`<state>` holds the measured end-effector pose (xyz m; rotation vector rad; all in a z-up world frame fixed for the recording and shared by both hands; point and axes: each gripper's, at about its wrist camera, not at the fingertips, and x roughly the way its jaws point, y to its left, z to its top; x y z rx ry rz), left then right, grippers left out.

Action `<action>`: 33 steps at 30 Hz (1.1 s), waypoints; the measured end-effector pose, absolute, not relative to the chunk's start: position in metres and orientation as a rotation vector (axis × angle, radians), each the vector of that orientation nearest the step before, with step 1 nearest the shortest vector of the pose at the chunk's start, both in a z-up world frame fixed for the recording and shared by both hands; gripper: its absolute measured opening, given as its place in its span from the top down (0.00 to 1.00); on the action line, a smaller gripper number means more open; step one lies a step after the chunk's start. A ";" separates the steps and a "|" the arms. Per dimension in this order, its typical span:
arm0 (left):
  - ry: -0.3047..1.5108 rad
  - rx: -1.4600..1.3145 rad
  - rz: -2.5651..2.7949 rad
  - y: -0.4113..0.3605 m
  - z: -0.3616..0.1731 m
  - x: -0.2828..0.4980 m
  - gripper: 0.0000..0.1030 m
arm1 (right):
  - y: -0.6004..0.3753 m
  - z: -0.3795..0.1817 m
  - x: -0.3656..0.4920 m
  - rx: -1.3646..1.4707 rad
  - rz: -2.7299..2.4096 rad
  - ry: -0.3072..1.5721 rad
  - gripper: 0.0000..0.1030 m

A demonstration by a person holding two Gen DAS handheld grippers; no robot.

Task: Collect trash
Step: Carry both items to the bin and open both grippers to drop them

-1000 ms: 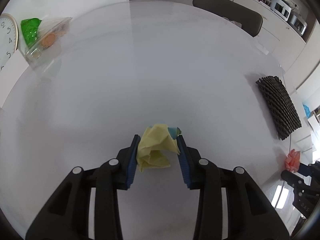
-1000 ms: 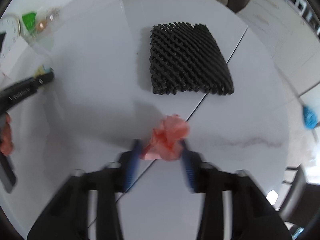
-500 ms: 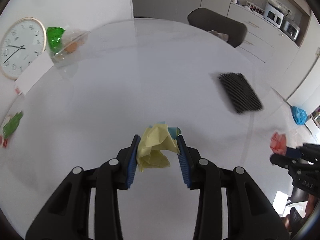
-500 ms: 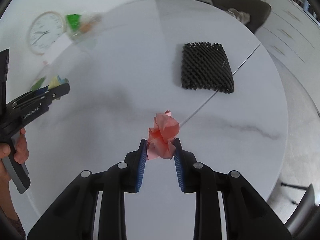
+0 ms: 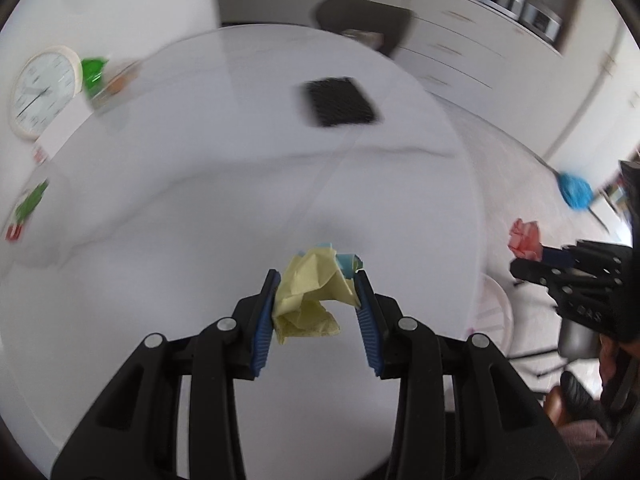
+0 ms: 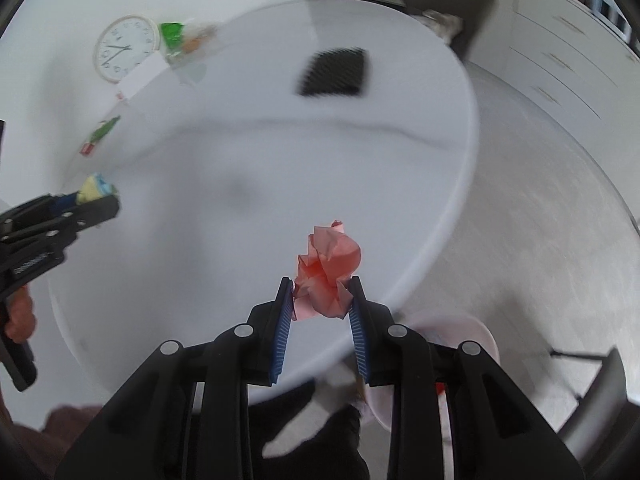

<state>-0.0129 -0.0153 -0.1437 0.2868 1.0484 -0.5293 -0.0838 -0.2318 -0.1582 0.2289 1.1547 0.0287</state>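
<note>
Hovering near the round table's edge, right gripper jaws clamp pink paper; left gripper jaws clamp yellow paper above the table.

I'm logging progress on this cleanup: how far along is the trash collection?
Done: both paper wads are off the white round table. In hand: left gripper holds the crumpled yellow paper; right gripper holds the crumpled pink paper. Left: black foam netting and green wrappers remain.
</note>
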 end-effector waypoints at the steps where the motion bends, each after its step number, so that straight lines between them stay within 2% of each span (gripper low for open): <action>1: 1.051 0.295 -0.549 -0.025 -0.144 -0.020 0.64 | -0.242 -0.161 -0.094 0.238 0.010 1.159 0.72; 6: 1.067 0.316 -0.684 -0.082 -0.149 -0.047 0.64 | -0.295 -0.192 -0.145 0.267 -0.119 1.199 0.72; 12: 1.056 0.405 -0.818 -0.148 -0.155 -0.083 0.64 | -0.339 -0.284 -0.171 0.339 -0.217 1.309 0.71; 15: 1.098 0.419 -0.868 -0.171 -0.166 -0.099 0.64 | -0.344 -0.334 -0.172 0.384 -0.197 1.361 0.67; 16: 1.112 0.430 -0.878 -0.178 -0.172 -0.103 0.64 | -0.343 -0.346 -0.172 0.380 -0.187 1.365 0.64; 17: 1.122 0.443 -0.886 -0.183 -0.177 -0.106 0.64 | -0.341 -0.362 -0.170 0.376 -0.172 1.386 0.52; 19: 1.128 0.495 -0.887 -0.194 -0.187 -0.115 0.64 | -0.343 -0.382 -0.169 0.383 -0.158 1.428 0.39; 20: 1.129 0.511 -0.890 -0.197 -0.190 -0.118 0.64 | -0.342 -0.389 -0.169 0.392 -0.165 1.440 0.37; 22: 1.145 0.534 -0.895 -0.205 -0.199 -0.122 0.64 | -0.346 -0.389 -0.169 0.417 -0.176 1.441 0.29; 26: 1.171 0.577 -0.933 -0.222 -0.215 -0.131 0.64 | -0.372 -0.349 -0.194 0.403 -0.282 1.339 0.13; 29: 1.181 0.638 -0.990 -0.242 -0.233 -0.141 0.63 | -0.395 -0.311 -0.222 0.370 -0.385 1.263 0.07; 33: 1.197 0.724 -1.045 -0.272 -0.261 -0.154 0.63 | -0.423 -0.276 -0.258 0.382 -0.474 1.205 0.06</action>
